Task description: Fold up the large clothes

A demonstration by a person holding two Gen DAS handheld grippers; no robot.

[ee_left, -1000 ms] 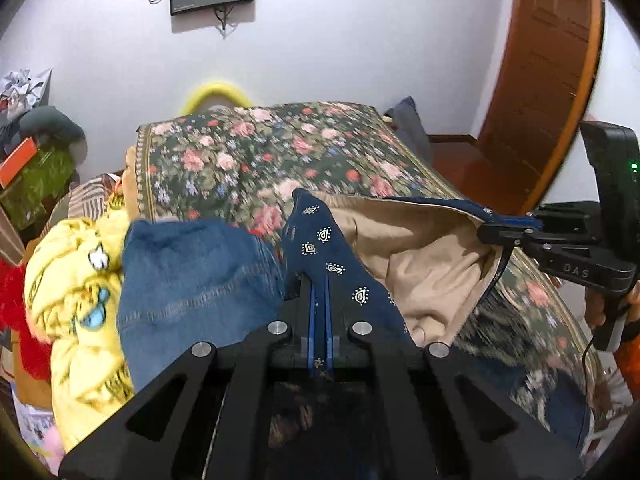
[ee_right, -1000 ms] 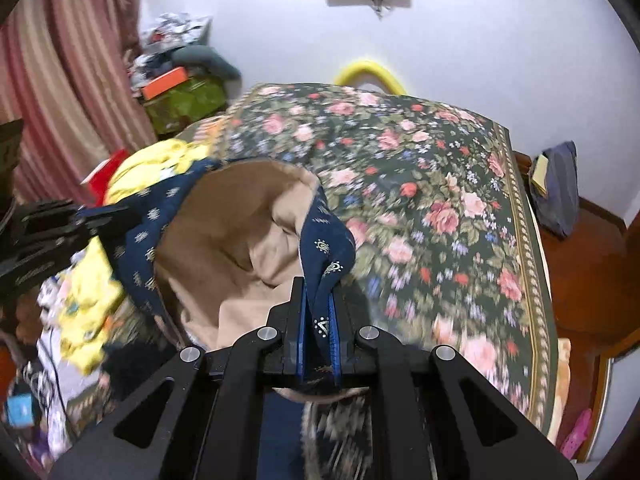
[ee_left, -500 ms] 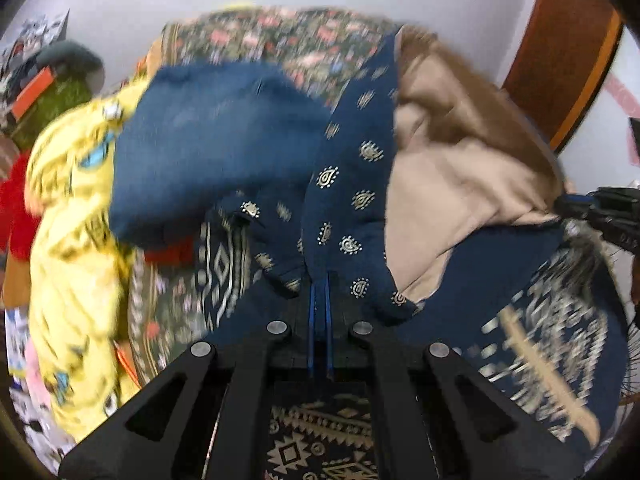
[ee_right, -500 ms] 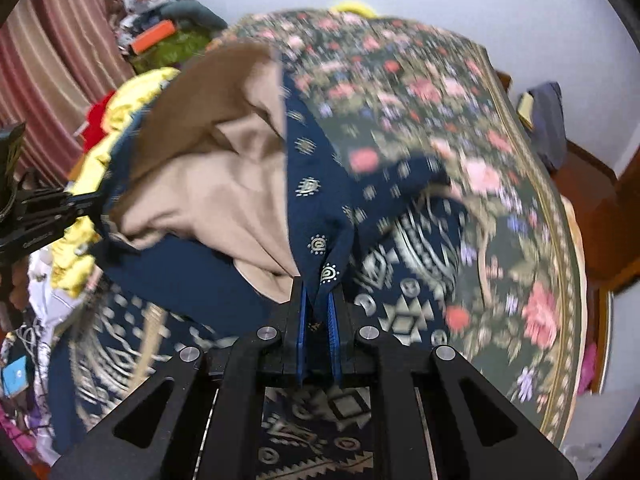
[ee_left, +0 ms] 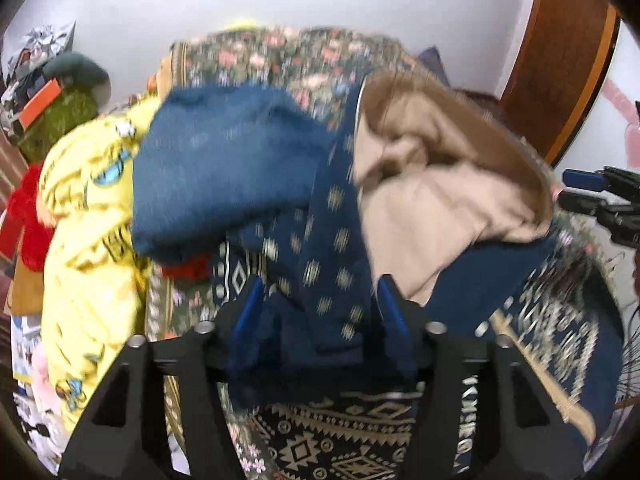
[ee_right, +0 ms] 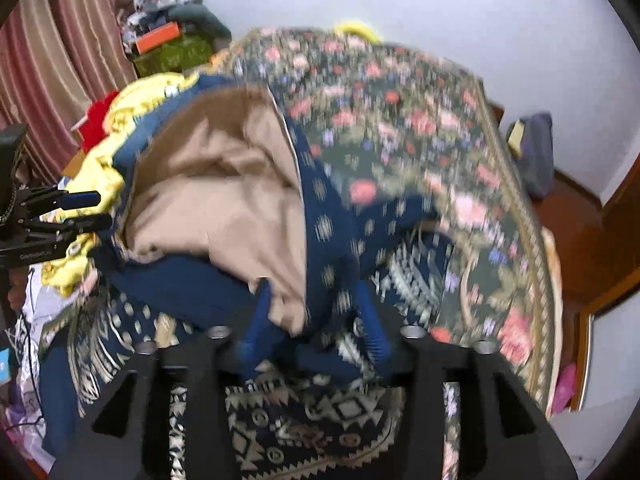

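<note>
Garment [ee_left: 332,240] edge between pads | left claw [ee_left: 320,304] spread wide | right claw [ee_right: 316,308] spread wide

Navy patterned cloth garment [ee_left: 332,240], matt tan lining; floral woven bedspread [ee_right: 400,92] beneath; glossy brown wooden door [ee_left: 560,52] far right.

The left tool [ee_left: 318,304] has its blue fingers [ee_left: 248,308] spread apart around a navy patterned garment [ee_left: 332,240] with tan lining [ee_left: 420,200], lying on a floral bed [ee_left: 288,56]. Folded blue jeans [ee_left: 224,168] and yellow clothing [ee_left: 88,216] sit beside it.
</note>
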